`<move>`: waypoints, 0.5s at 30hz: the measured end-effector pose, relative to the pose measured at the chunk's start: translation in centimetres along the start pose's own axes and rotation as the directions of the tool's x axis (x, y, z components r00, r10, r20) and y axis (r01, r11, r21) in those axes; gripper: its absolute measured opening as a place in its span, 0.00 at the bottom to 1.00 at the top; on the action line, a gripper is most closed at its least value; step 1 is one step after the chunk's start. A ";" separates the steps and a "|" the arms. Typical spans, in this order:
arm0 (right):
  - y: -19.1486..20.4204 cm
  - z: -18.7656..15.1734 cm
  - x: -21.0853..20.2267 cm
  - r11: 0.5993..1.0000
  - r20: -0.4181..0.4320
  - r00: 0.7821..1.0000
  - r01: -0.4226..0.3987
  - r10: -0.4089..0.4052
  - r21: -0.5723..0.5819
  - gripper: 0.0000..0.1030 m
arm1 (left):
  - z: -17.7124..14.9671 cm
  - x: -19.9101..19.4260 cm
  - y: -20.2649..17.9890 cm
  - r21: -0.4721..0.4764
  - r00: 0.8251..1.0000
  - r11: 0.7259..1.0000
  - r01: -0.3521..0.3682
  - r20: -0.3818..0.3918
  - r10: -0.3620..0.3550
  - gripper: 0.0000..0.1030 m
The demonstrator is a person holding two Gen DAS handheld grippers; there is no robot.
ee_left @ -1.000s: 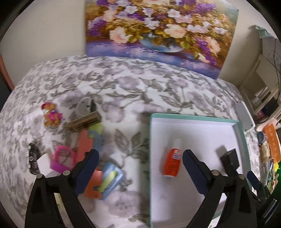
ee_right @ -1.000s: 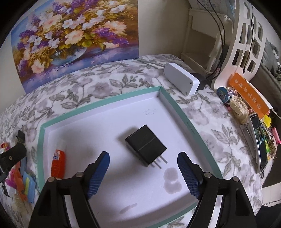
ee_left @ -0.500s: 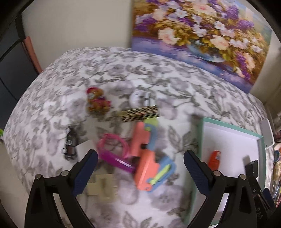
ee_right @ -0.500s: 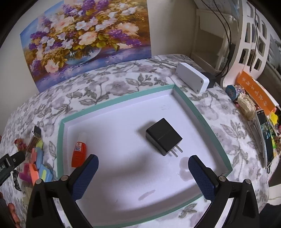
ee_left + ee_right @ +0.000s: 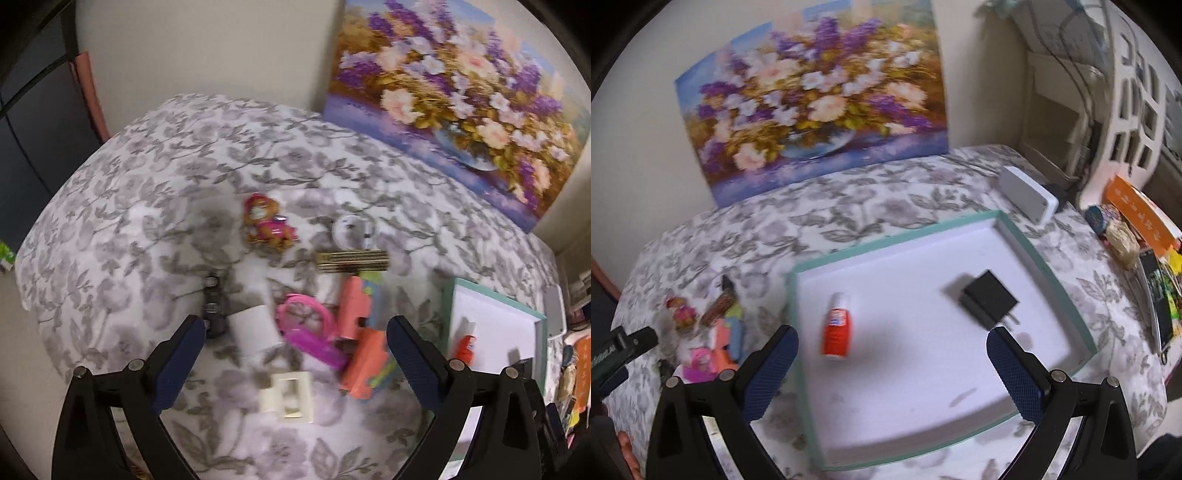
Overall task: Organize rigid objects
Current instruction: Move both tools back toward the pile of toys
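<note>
Both sets of fingers spread wide, nothing held: left gripper (image 5: 293, 341) above loose toys near bench's left edge; right gripper (image 5: 892, 352) over tray (image 5: 1067, 291) holding glue bottle (image 5: 836, 328) and black charger (image 5: 990, 301).

Both the left gripper (image 5: 293, 360) and the right gripper (image 5: 892, 369) have glossy black angular arms with triangular cut-outs, round silver screws at the joints, and dark blue fingers (image 5: 771, 371) with a fine cross-hatched rubber texture.
</note>
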State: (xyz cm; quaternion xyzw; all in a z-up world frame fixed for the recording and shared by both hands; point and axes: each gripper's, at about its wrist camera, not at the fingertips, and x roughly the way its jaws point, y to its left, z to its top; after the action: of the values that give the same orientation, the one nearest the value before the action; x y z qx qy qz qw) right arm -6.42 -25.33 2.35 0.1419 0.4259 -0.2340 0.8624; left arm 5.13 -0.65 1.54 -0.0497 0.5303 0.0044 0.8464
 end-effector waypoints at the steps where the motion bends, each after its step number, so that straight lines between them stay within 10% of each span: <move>1: 0.6 -0.1 0.1 1.000 -0.007 1.000 -0.012 0.012 -0.014 1.00 | 0.1 0.1 0.5 -0.007 1.000 1.000 -0.013 -0.009 0.013 0.96; 15: 7.8 -3.8 3.2 0.980 -0.200 0.970 -0.160 0.135 -0.117 1.00 | 1.8 2.0 6.1 0.038 0.988 0.989 -0.143 -0.061 0.145 0.96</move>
State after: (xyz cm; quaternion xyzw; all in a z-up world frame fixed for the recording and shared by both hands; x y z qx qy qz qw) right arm -3.18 -17.97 -2.09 0.1376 0.5095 -0.1258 0.8400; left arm 7.20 5.47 0.06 0.0028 0.5591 0.0549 0.8273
